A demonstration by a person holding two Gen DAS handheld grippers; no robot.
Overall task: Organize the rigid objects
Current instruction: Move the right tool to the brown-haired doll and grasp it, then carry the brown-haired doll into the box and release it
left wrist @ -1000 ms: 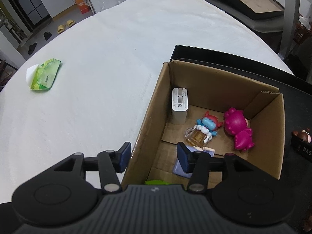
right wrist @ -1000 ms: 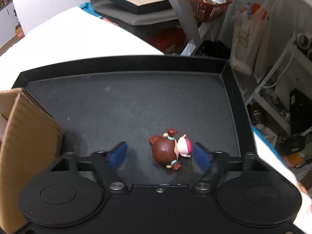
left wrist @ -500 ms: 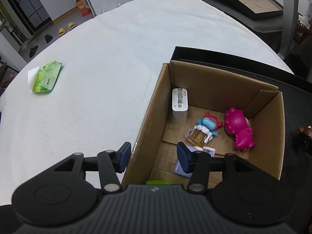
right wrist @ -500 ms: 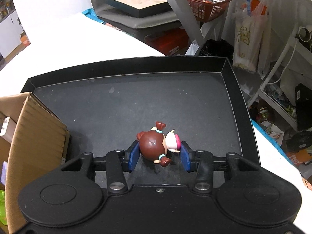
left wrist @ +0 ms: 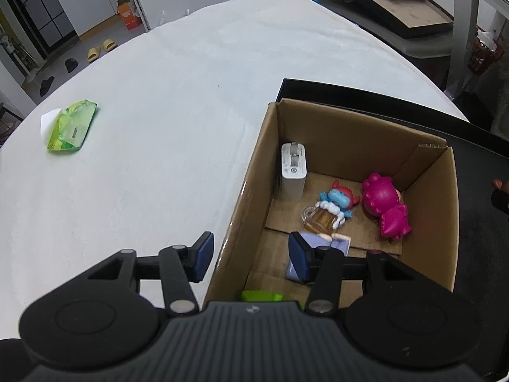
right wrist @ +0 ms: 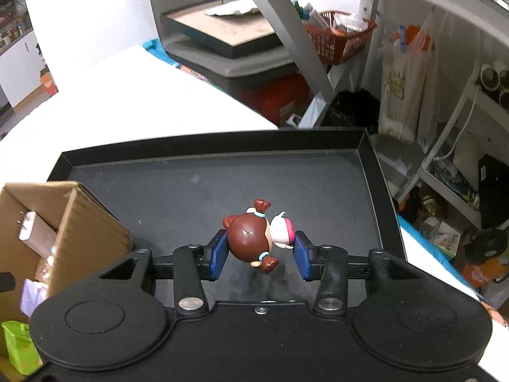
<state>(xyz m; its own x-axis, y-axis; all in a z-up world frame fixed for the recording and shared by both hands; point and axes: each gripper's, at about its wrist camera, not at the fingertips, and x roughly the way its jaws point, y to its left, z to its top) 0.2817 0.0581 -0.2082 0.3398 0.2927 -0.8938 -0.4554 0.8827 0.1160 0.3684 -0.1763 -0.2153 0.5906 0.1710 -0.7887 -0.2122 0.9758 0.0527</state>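
Observation:
My right gripper (right wrist: 259,256) is shut on a brown-haired doll figurine (right wrist: 253,237) and holds it above the black tray (right wrist: 222,191). The cardboard box (left wrist: 254,172) stands on the tray's left part; it also shows in the right wrist view (right wrist: 86,222). Inside it lie a white power bank (left wrist: 293,172), a blue monster with a beer mug (left wrist: 331,210), a magenta figure (left wrist: 383,203), a lilac item (left wrist: 321,245) and a green item (left wrist: 259,296). My left gripper (left wrist: 251,256) is open, straddling the box's left wall, holding nothing.
A green wipes pack (left wrist: 71,127) lies on the white table (left wrist: 159,111) at the far left. Right of the tray stand shelves and clutter (right wrist: 445,127). A grey frame leg (right wrist: 286,31) rises behind the tray.
My right gripper closed on the doll figurine and lifted it off the tray, higher and tilted back. My left gripper stayed open and nearly still over the box.

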